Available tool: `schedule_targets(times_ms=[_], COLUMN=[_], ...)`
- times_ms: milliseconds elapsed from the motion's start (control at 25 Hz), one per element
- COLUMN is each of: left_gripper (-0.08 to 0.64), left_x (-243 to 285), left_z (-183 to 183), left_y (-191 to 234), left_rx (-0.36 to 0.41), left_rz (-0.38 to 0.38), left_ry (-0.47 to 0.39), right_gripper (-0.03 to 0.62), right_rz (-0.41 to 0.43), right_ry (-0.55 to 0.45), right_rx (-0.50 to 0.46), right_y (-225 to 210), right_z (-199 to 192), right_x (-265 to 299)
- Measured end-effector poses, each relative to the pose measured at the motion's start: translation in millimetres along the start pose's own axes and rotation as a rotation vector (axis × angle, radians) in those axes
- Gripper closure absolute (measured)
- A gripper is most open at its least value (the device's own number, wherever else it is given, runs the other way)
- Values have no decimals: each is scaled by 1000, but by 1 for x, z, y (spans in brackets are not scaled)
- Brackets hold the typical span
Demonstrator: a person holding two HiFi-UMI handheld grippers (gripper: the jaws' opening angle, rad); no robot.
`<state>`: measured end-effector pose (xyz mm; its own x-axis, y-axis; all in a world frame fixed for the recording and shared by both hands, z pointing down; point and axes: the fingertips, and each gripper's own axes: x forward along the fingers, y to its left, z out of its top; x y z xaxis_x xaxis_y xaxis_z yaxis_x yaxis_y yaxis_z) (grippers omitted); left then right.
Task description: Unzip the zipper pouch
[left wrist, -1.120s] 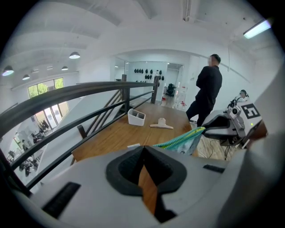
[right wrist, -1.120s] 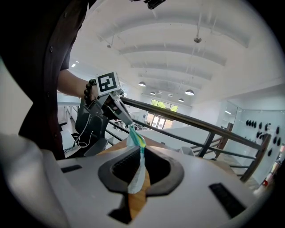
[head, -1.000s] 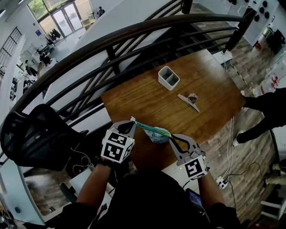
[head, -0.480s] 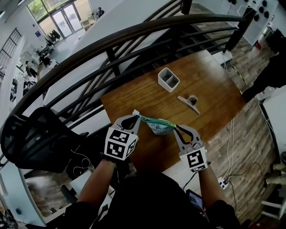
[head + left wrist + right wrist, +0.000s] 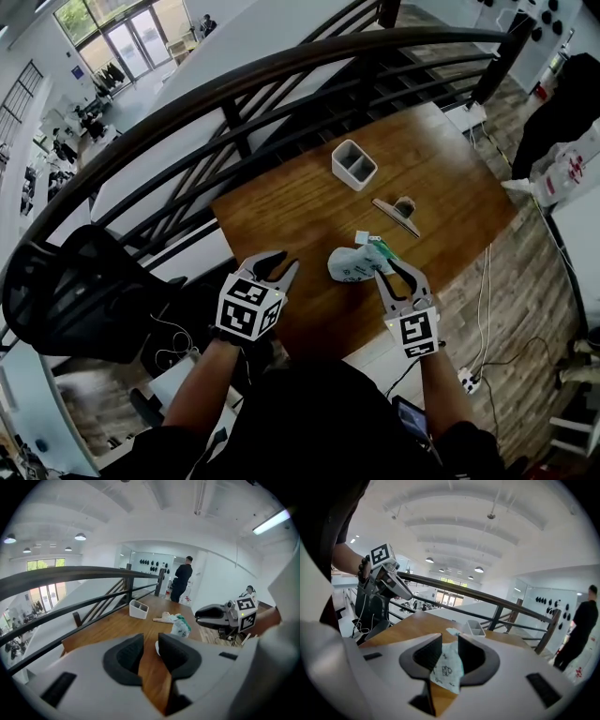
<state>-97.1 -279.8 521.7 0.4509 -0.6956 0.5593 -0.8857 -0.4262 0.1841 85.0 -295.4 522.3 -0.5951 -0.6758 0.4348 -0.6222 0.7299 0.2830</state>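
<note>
The zipper pouch (image 5: 352, 264), pale with a teal zipper edge, lies crumpled on the wooden table (image 5: 309, 202). My right gripper (image 5: 394, 272) is at its right side. Its jaws have just been opening, and in the right gripper view the pouch (image 5: 446, 670) sits loosely between the pads of the right gripper (image 5: 450, 644). My left gripper (image 5: 279, 262) hovers to the pouch's left, apart from it. Its jaws have just been opening too, and the left gripper (image 5: 150, 644) has nothing between them. From there the pouch (image 5: 180, 625) shows farther along the table.
A white two-compartment holder (image 5: 353, 163) stands at the table's far side. A flat piece with a small dark object (image 5: 397, 214) lies right of centre, a small white tag (image 5: 362, 237) just beyond the pouch. A black railing (image 5: 234, 84) borders the table's far edge. A person (image 5: 182, 578) stands beyond.
The pouch was stretched in the air between both shut grippers. Now both have opened and it has dropped in a heap by the right gripper; the left gripper has separated from it.
</note>
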Motion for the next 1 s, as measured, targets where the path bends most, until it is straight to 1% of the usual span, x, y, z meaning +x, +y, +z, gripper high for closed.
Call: schedule_targets(times_ms=[120, 320, 520, 600, 760, 880, 1000], left_gripper=[459, 459, 477, 489, 497, 514, 525], left_x=[-5, -20, -38, -44, -49, -63, -79], left_z=[4, 27, 40, 42, 39, 45, 59], left_y=[3, 7, 6, 6, 8, 11, 13], left_rx=[-14, -9, 12, 10, -5, 5, 55], left_rz=[8, 31, 40, 42, 41, 60, 87], left_ry=[-33, -168, -273, -302, -324, -383, -455], right_gripper=[488, 486, 488, 489, 496, 536, 564], right_rz=[-14, -40, -81, -100, -147, -198, -245], right_ry=[-2, -27, -48, -56, -65, -92, -129], right_rx=[31, 37, 117, 134, 154, 150, 170], right_y=[-2, -4, -8, -10, -17, -21, -27], right_z=[-1, 6, 6, 6, 6, 14, 23], right_x=[-6, -20, -38, -46, -60, -77, -97])
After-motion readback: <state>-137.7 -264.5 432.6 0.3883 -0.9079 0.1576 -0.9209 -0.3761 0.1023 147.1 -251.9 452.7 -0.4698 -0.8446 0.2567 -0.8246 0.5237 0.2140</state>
